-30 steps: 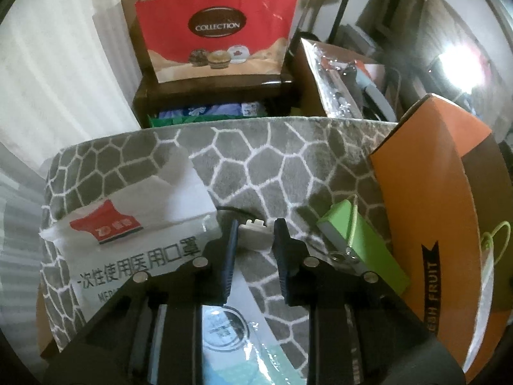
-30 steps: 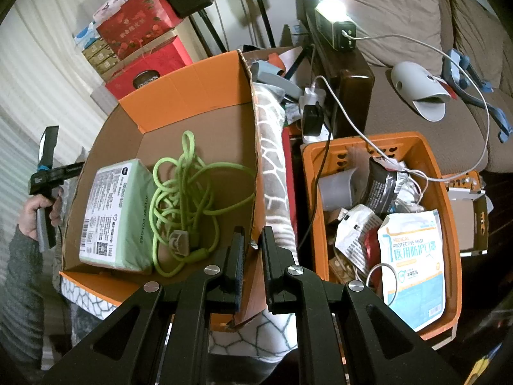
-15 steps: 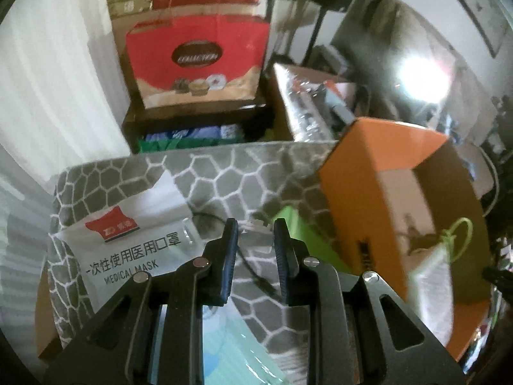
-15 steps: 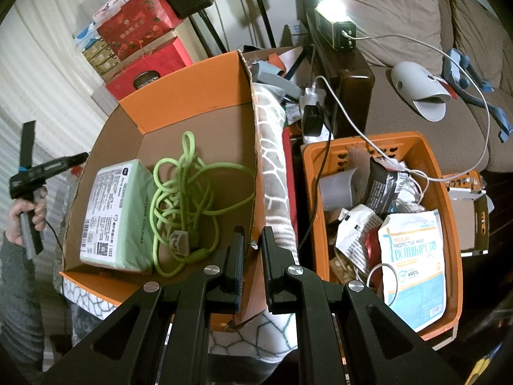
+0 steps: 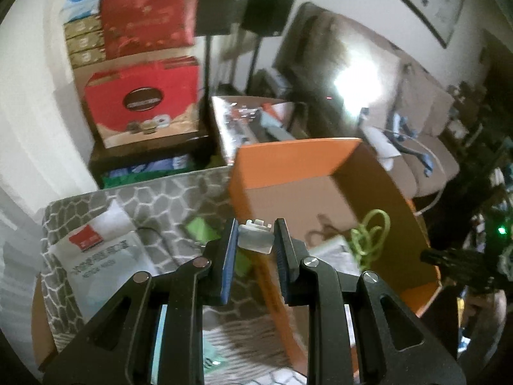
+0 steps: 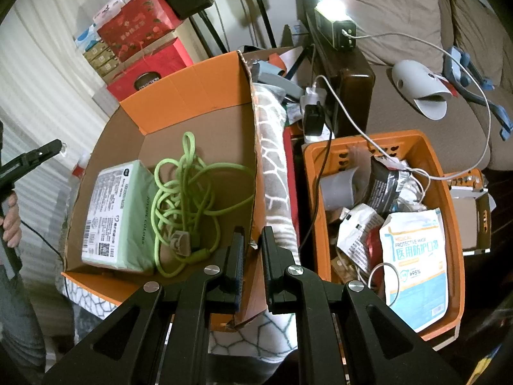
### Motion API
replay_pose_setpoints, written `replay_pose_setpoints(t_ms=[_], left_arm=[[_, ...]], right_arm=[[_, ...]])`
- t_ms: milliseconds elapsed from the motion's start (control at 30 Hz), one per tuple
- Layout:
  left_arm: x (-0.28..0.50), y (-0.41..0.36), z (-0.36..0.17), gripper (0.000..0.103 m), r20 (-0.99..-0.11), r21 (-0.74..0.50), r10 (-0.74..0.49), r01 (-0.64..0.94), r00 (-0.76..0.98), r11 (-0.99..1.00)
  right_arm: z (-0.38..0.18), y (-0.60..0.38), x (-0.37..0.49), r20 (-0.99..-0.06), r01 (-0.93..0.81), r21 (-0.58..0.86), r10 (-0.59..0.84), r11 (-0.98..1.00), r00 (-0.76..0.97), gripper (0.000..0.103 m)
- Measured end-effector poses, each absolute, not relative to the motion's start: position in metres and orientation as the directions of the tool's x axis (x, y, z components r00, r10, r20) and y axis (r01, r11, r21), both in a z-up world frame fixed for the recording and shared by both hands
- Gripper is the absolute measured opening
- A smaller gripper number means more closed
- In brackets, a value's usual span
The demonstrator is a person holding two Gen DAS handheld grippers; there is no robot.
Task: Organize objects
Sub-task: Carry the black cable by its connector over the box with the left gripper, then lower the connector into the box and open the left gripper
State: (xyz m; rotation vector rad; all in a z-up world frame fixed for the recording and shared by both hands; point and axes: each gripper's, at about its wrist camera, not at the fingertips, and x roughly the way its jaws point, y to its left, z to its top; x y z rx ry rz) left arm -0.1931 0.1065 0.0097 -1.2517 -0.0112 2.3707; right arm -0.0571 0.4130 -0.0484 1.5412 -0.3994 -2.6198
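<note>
My left gripper (image 5: 255,240) is shut on a small white charger plug (image 5: 255,240) and holds it in the air over the near edge of the orange cardboard box (image 5: 288,160); a thin black cable hangs from it. My right gripper (image 6: 251,256) is shut on the box's right wall flap (image 6: 251,192). In the box (image 6: 192,96) lie a green tangled cable (image 6: 189,192) and a pale green packet (image 6: 118,218). The left gripper shows far left in the right wrist view (image 6: 48,150).
A white mask packet (image 5: 96,256) and a green power bank (image 5: 200,229) lie on the grey honeycomb cloth (image 5: 179,192). An orange basket (image 6: 455,224) full of packets stands right of the box. Red gift bags (image 5: 144,102) stand behind; a sofa is at the far right.
My left gripper has lifted the white plug off the cloth and swung right toward the box. My right gripper has stayed on the flap.
</note>
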Motion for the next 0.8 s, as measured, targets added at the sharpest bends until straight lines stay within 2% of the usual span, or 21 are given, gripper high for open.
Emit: replay_pose_setpoints(t_ms=[467,800], left_arm=[[-0.157,0.184,0.003,0.021,-0.781,-0.253,0.485,-0.511,-0.393,-0.822],[-0.143,0.234,-0.019,0.021,-0.811,-0.241,0.479,-0.556,-0.335,-0.796]], right_arm=[[-0.048,0.412,-0.057,-0.847,-0.068,0.265,-0.199,-0.962,-0.493,0.009],[-0.048,0.412,-0.057,-0.846,-0.068,0.267,-0.2,-0.961,-0.494,0.009]])
